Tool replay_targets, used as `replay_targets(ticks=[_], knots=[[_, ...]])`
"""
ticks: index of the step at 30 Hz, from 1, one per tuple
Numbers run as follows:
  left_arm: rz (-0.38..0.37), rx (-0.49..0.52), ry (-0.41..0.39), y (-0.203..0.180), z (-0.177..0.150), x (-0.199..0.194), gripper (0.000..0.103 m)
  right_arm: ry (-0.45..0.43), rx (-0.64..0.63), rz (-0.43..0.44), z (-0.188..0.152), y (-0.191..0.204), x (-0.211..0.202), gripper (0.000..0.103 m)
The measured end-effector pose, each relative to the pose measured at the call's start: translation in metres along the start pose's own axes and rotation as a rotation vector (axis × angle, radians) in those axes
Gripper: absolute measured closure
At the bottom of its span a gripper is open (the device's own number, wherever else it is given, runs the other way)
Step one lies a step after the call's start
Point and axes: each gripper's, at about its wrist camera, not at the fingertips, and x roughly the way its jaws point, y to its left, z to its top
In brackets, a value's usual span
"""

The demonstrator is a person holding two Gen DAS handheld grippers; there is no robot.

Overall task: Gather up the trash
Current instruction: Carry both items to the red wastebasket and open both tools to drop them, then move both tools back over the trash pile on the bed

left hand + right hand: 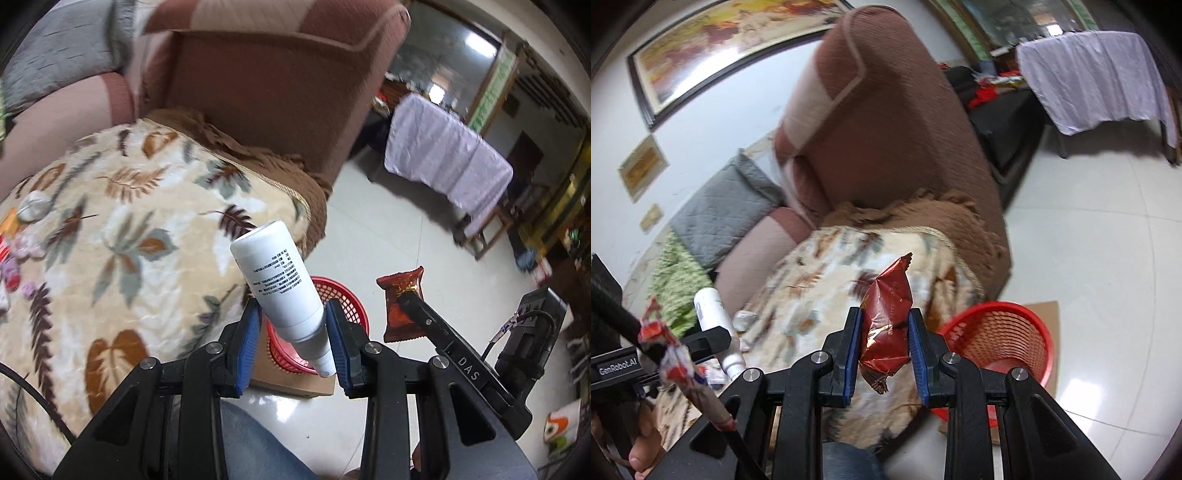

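At far left the leaf-patterned blanket (pixel 122 236) covers the sofa seat, with small scraps of litter (pixel 14 258) lying near its left edge; its brown fringed border ends against the brown armrest (pixel 266 92), and past that edge the pale tiled floor (pixel 388 236) runs open toward a table draped in a white cloth (pixel 447 158). The left gripper (pixel 291 325) has its blue pads pressed on a white bottle (pixel 280 288), which is tilted with its base up and to the left and its nozzle pointing down. Below and behind it stands the red mesh basket (pixel 351 306) on a flat piece of cardboard (pixel 295 384), close to the blanket's overhang; what lies inside is hidden from this view. From the right wrist view the basket (pixel 1008 336) shows only bare red bottom. The right gripper (pixel 884 328) clamps a red foil snack packet (pixel 886 317), held above the blanket's edge just left of the basket.
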Motion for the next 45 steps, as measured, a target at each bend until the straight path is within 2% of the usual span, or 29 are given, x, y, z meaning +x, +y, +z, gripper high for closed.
replay_targets(ticks=[6,10,16,22,24,25,26,29,32,34,36,39,45], knots=[[-0.056,0.060,0.106,-0.019,0.007,0.060,0.069,0.023,0.096,-0.063,-0.003,-0.037,0.019,0.076],[-0.063,0.092,0.181,-0.029,0.007,0.098,0.069,0.039,0.143,-0.087,-0.003,-0.058,0.031,0.076],[-0.069,0.082,0.286,-0.034,0.006,0.147,0.069,0.057,0.198,-0.114,-0.005,-0.081,0.046,0.076],[-0.091,0.041,0.351,-0.029,0.006,0.178,0.068,0.071,0.225,-0.122,-0.005,-0.090,0.056,0.074],[-0.085,0.030,0.362,-0.026,0.005,0.180,0.063,0.074,0.245,-0.126,-0.005,-0.093,0.057,0.069],[-0.092,0.023,0.363,-0.024,0.005,0.180,0.054,0.070,0.255,-0.127,-0.006,-0.095,0.056,0.065],[-0.099,0.014,0.356,-0.021,0.005,0.178,0.049,0.061,0.256,-0.135,-0.006,-0.094,0.055,0.061],[-0.098,0.003,0.333,-0.015,0.008,0.167,0.049,0.043,0.244,-0.135,-0.004,-0.090,0.049,0.057],[-0.108,-0.018,0.275,-0.006,0.011,0.141,0.049,0.024,0.216,-0.118,0.000,-0.078,0.041,0.055],[-0.085,-0.014,0.222,0.000,0.012,0.117,0.049,-0.003,0.174,-0.085,0.004,-0.061,0.033,0.050],[-0.068,-0.019,0.164,0.009,0.011,0.088,0.047,-0.029,0.124,-0.042,0.007,-0.041,0.026,0.037],[-0.013,-0.033,0.077,0.027,0.001,0.039,0.042,-0.058,0.062,0.021,0.009,-0.008,0.016,0.028],[0.129,-0.128,-0.047,0.078,-0.038,-0.047,0.038,-0.055,-0.066,0.201,-0.004,0.075,0.007,0.024]])
